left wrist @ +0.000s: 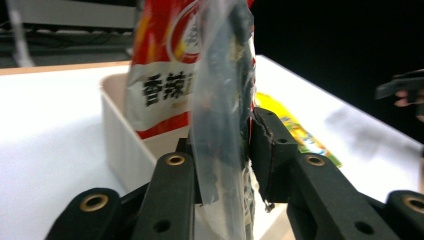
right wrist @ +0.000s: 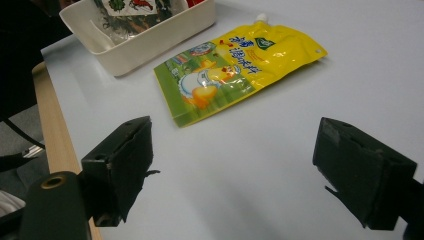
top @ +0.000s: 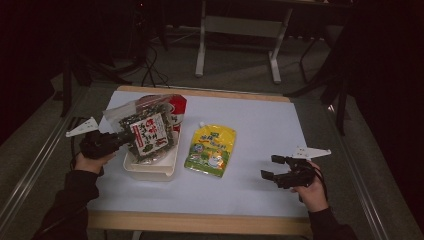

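Over white bin (top: 150, 172): left tongs (top: 127, 137) clamp seaweed bag (top: 147, 131), contents blurred | right tongs (top: 269, 167) wide, empty.

The left gripper (top: 122, 138) sits at the middle left of the high view — jaws pointing right and closed on a clear packet, its hand (top: 91, 161) gripping from below. At the lower right, the right gripper (top: 269, 167) points left, jaws spread wide with nothing between them — its hand (top: 310, 187) behind.
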A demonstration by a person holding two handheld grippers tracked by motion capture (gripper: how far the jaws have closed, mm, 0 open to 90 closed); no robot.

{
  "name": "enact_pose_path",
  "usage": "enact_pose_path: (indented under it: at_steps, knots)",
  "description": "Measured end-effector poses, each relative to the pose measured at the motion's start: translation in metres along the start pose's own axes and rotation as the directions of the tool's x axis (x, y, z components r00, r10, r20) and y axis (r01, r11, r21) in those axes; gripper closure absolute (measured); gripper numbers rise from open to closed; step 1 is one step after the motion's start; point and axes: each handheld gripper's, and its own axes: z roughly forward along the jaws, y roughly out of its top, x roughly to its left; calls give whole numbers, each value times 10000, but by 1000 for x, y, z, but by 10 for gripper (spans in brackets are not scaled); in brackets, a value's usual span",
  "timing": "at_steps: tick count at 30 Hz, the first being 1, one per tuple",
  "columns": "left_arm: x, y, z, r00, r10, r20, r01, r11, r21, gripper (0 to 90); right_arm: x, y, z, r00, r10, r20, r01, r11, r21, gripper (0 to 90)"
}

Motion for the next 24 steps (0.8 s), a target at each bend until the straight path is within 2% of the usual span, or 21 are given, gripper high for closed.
enact_pose_path:
  at_steps: [1,7,10,16,19,21,24]
  knots:
    - [-1,2,0,9994,194,-292,-190,9997,156,726,0,0,0,10000,-2,15,2,10000,0,158]
    - [-5,3,-1,9967,296,-753,-278,9993,256,625,0,2,0,10000,-10,10,10,10000,-46,158]
    - [-8,2,-2,9968,178,-774,-159,9996,250,572,1,2,0,10000,-58,-18,58,10000,-74,158]
    - [-18,7,-12,9963,193,-839,-187,9998,81,478,1,4,-3,9998,-184,87,186,9995,-252,154]
    - [-23,10,-18,9928,297,-1157,-290,9995,76,431,0,5,-3,9996,-243,138,246,9993,-269,153]
    - [-25,11,-24,9926,241,-1188,-235,9997,61,402,1,5,-4,9993,-282,243,289,9992,-285,153]
    - [-30,9,-32,9890,360,-1435,-360,9993,27,365,1,6,-5,9993,-184,339,196,9992,-356,148]
